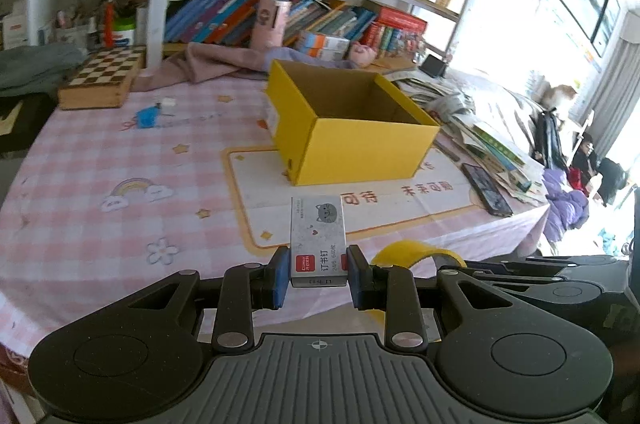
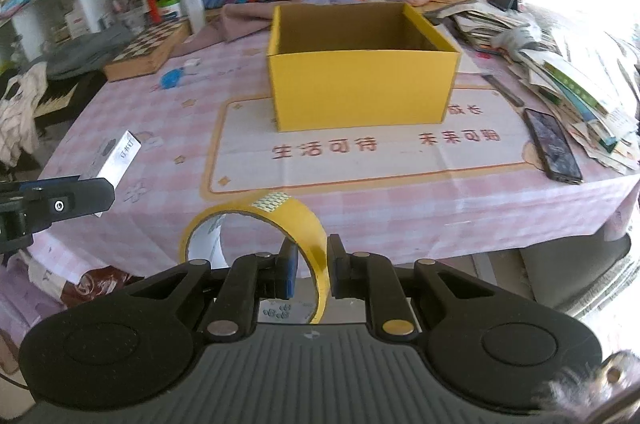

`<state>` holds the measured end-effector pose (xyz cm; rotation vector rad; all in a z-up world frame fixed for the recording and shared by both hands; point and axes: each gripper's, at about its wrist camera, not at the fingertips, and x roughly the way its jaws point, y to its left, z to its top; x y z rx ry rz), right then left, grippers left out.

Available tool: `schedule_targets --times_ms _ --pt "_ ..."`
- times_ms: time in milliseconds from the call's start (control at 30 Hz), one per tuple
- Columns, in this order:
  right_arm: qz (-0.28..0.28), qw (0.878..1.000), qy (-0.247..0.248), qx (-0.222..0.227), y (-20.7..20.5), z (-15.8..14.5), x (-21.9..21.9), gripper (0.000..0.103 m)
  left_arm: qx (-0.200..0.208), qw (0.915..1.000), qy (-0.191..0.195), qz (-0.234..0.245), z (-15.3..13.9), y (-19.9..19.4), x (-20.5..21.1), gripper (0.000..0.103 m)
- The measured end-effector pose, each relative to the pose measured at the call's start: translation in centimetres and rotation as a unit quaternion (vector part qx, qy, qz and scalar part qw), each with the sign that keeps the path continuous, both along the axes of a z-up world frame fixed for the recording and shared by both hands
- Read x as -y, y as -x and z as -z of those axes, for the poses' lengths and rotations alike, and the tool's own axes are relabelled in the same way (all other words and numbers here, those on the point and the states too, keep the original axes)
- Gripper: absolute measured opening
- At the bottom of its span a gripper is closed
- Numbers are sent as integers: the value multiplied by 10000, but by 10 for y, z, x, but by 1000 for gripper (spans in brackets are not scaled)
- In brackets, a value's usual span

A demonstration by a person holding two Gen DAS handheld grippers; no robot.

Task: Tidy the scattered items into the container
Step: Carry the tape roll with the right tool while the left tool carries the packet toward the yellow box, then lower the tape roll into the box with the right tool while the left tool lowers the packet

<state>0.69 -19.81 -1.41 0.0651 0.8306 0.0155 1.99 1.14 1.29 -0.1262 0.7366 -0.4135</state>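
Lower centre of the left wrist view, a grey cardboard staple box (image 1: 318,242) is clamped by the left gripper (image 1: 319,274); a yellow tape roll (image 2: 280,244) is pinched by the right gripper (image 2: 312,266). At frame centre, the open yellow cardboard box (image 2: 360,88) stands on the pink checked tablecloth (image 2: 160,128), bare cloth before it.

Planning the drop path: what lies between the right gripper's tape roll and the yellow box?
Only tablecloth and its printed mat lie between the tape roll and yellow box; the right wrist view shows it.

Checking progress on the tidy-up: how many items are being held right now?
2. A staple box between the left gripper's fingers, and a tape roll between the right gripper's fingers. Both are short of the yellow box.
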Motion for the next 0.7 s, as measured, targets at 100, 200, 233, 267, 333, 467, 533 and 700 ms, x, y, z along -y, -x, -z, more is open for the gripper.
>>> schedule_targets --times_ms 100,200,233,267,333,467,533,700 --pt "109 9999 -3 7 -1 0 9 15 8 9999 4 129 0 -4 10 28" --pt "207 9998 -14 3 -2 0 18 15 19 9997 5 231 0 -9 18 28" --pt "233 9997 -19 3 -3 0 21 15 19 9997 7 257 0 -11 20 28" --pt "255 9997 -21 6 -4 -1 22 15 19 9996 8 280 0 -13 22 28" --pt "289 9996 -12 32 -6 -1 25 15 20 9995 0 323 -1 -17 27 28" --pt "365 9993 -24 90 -10 -3 32 15 44 9992 -18 398 -2 -22 34 28" --pt "413 9991 -36 102 -12 -4 35 15 59 9991 -29 425 -3 -26 37 28" --pt "464 9988 -44 119 -18 -4 39 15 104 9987 -58 487 -5 -34 42 28"
